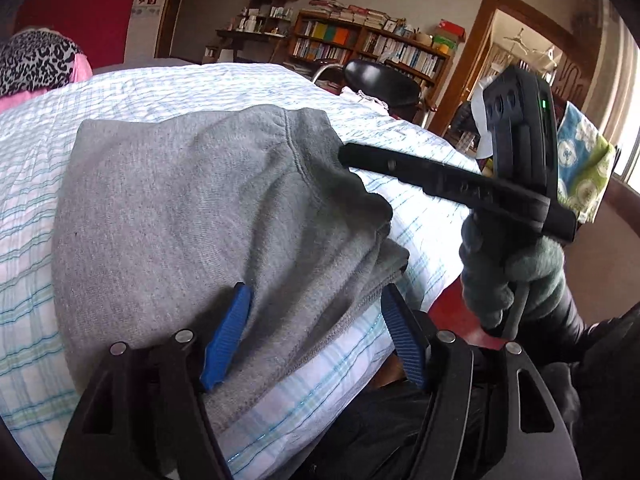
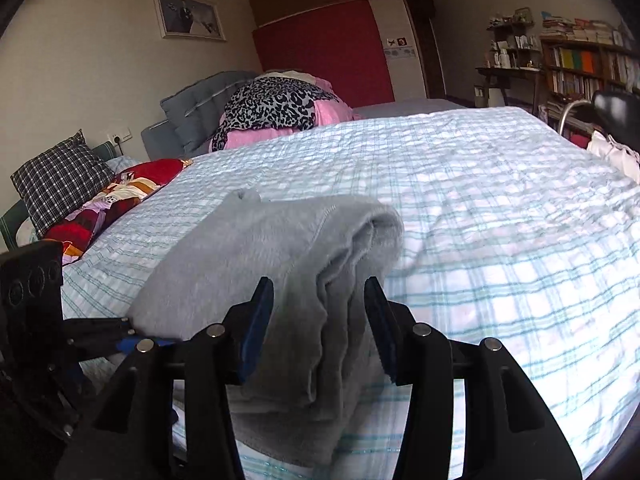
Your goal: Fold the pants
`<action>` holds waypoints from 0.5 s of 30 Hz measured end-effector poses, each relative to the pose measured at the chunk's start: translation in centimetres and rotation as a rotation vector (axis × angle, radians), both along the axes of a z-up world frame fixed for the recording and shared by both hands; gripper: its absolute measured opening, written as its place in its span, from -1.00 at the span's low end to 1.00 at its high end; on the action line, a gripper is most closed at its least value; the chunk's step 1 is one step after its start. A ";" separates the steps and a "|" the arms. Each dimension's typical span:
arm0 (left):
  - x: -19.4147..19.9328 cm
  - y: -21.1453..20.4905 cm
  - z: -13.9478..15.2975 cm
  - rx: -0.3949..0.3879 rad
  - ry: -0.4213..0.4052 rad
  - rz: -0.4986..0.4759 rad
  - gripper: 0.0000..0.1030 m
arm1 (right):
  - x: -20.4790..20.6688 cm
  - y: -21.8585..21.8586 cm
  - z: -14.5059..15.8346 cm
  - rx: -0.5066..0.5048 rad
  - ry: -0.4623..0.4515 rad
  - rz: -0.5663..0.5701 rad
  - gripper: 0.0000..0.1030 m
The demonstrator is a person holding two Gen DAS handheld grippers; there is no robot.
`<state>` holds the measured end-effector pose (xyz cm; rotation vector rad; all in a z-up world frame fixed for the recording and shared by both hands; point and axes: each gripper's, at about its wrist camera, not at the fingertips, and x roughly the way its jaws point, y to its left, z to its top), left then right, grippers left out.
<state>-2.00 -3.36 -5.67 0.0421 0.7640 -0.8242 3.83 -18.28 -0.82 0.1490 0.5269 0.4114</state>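
The grey sweatpants point(image 1: 192, 208) lie folded in a thick bundle on the plaid bedspread point(image 1: 48, 216) near the bed's front edge. My left gripper point(image 1: 316, 300) is open, its blue pads on either side of the bundle's near corner. My right gripper point(image 2: 320, 292) is open, its blue pads straddling the layered folded edge of the pants point(image 2: 280, 248). The right gripper also shows in the left wrist view point(image 1: 440, 176), held by a gloved hand point(image 1: 512, 276), its finger reaching to the bundle's right side. The left gripper's body shows at the left of the right wrist view point(image 2: 36, 312).
Pillows and a leopard-print blanket point(image 2: 272, 108) sit at the head of the bed. A black chair point(image 1: 380, 84) and bookshelves point(image 1: 360, 44) stand beyond the far bed edge. A patterned towel point(image 1: 580, 160) hangs at the right. The bed's edge drops off just under the grippers.
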 end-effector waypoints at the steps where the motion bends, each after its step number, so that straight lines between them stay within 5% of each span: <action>1: -0.2 -0.1 -0.1 0.010 -0.007 -0.001 0.31 | 0.6 0.5 0.6 -0.011 -0.016 0.022 -0.06; 5: 0.0 0.3 0.0 -0.021 0.020 0.001 0.31 | 4.1 2.6 1.2 -0.068 -0.008 0.101 -0.03; 9: -0.1 0.7 0.1 -0.032 0.021 -0.004 0.31 | 6.7 3.6 -1.6 -0.145 0.114 0.089 -0.03; 15: -0.6 1.3 0.3 -0.052 0.007 -0.036 0.31 | 4.6 2.1 -4.3 -0.150 0.080 0.039 -0.02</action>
